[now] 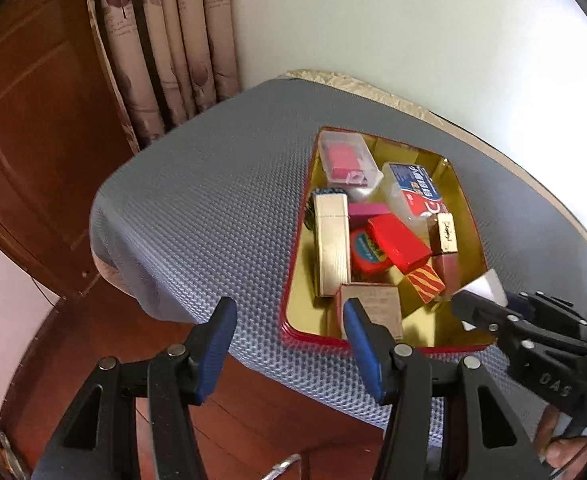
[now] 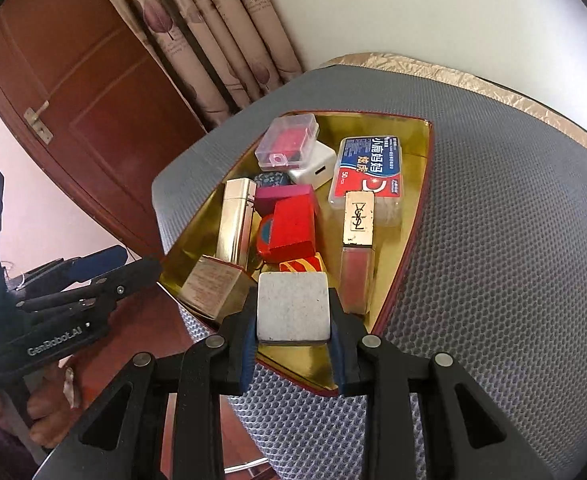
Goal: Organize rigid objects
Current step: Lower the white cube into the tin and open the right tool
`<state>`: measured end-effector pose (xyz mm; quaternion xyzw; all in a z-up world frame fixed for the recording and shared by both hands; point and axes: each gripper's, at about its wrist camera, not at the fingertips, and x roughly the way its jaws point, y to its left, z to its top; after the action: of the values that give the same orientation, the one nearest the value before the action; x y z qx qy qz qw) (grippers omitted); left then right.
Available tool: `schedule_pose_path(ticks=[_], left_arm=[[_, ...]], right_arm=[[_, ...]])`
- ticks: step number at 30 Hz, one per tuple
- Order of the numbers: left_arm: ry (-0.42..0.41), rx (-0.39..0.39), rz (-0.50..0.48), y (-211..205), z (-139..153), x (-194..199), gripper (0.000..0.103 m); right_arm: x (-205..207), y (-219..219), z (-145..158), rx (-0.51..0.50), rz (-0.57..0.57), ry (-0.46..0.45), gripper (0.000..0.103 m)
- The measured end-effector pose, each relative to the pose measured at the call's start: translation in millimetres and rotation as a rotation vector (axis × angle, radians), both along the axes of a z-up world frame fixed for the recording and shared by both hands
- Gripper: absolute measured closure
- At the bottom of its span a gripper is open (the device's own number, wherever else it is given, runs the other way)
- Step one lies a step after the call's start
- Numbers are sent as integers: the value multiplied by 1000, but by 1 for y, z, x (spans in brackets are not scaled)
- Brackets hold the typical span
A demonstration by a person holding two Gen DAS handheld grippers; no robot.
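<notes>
My right gripper clasps a grey-white square block above the gold-lined red tin tray; my left gripper gapes, empty.

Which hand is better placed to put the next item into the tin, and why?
Right. The right gripper is shut on a white block just above the near end of the tin. The left gripper is open, holds nothing, and sits off the tin's near corner.

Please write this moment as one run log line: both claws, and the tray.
right claw: shut on grey-white square block, above tray near end | left claw: open, empty | tray: full of small boxes
</notes>
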<state>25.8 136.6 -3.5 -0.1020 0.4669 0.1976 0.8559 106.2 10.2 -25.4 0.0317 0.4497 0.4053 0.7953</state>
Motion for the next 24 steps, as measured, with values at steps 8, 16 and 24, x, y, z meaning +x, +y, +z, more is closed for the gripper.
schedule_pose_path(ticks=[8,16,24], left_arm=[[4,-43,13,10,-8,-2,46],[16,-30,-7,4,-10,-1,46],[2,-11,-9,1,-11,-2,46]], right_arm=[[-1,7,-8,-32,2,3,75],[-1,8,-13,-37,-1,11,74],[-10,4,1,-28,-30,-42,68]])
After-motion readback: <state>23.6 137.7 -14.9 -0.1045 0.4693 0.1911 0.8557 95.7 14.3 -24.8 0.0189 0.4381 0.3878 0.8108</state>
